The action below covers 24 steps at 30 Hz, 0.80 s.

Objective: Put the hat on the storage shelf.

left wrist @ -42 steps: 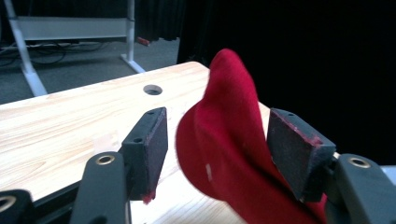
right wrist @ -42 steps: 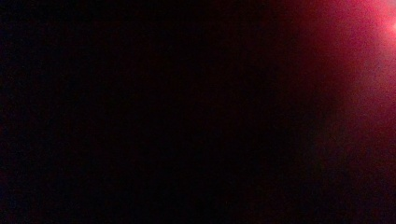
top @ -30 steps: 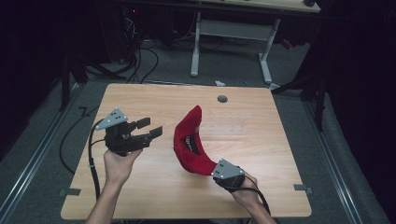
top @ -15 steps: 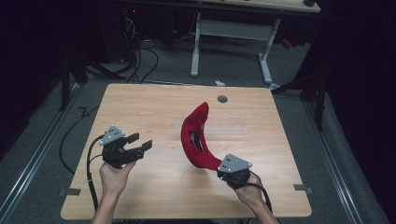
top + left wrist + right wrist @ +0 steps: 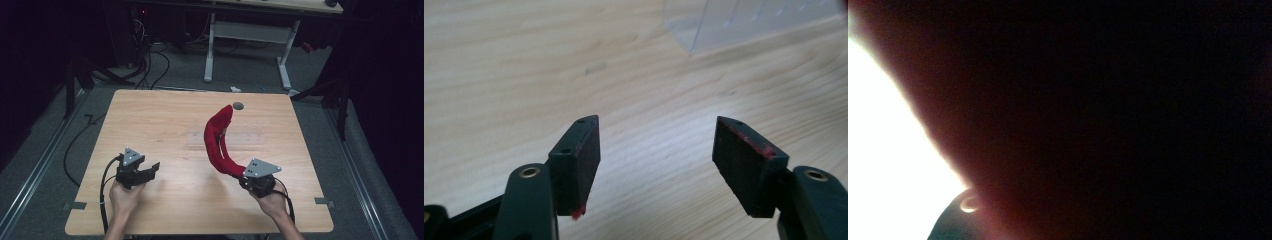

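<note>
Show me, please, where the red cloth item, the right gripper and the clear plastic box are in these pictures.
red cloth item (image 5: 216, 142): high view, on its curved middle stretch.
right gripper (image 5: 241, 173): high view, where its jaws clamp the cloth's lower end.
clear plastic box (image 5: 744, 22): left gripper view, on its near wall.

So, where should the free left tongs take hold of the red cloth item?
Probably the raised far tip of the red cloth item, coming from its left side. The right tongs already clamp the near end, the tip stands above the table, and the left tongs are open.
</note>
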Available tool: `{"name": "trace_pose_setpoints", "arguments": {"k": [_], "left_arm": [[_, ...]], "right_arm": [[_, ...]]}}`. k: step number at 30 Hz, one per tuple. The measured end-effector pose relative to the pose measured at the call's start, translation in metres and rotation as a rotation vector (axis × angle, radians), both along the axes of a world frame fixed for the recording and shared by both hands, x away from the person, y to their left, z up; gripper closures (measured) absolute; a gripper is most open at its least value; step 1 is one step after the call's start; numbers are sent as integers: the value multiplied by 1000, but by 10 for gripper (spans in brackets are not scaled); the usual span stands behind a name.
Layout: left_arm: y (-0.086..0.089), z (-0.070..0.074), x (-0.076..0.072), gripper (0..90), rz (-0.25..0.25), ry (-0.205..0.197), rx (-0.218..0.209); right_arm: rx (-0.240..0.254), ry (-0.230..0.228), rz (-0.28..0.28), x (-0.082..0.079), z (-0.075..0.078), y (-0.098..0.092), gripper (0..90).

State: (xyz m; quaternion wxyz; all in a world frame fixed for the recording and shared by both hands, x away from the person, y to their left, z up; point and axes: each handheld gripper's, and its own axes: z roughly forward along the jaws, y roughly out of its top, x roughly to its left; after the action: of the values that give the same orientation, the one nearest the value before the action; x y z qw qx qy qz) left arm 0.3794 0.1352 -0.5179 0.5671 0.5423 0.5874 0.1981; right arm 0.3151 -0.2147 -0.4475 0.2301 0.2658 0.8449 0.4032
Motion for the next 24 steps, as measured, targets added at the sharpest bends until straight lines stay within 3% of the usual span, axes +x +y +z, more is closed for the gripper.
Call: {"name": "trace_pose_setpoints", "arguments": {"k": [8,12,13,15,20,24], "left_arm": [[1,-16,3,352,36,18,64],[0,-28,3,341,41,39,122],[1,-29,2,326,39,21,102],[5,-29,2,323,46,39,71],[6,-29,0,317,52,39,68],[6,-29,0,308,49,40,67]], "right_arm": [[48,35,-14,8,8,-12,859],[72,47,-36,14,11,-21,859],[107,58,-48,18,15,-27,858],[116,53,-59,21,17,-31,858],[138,90,-84,29,17,-42,859],[150,81,-99,32,21,-50,859]]}}
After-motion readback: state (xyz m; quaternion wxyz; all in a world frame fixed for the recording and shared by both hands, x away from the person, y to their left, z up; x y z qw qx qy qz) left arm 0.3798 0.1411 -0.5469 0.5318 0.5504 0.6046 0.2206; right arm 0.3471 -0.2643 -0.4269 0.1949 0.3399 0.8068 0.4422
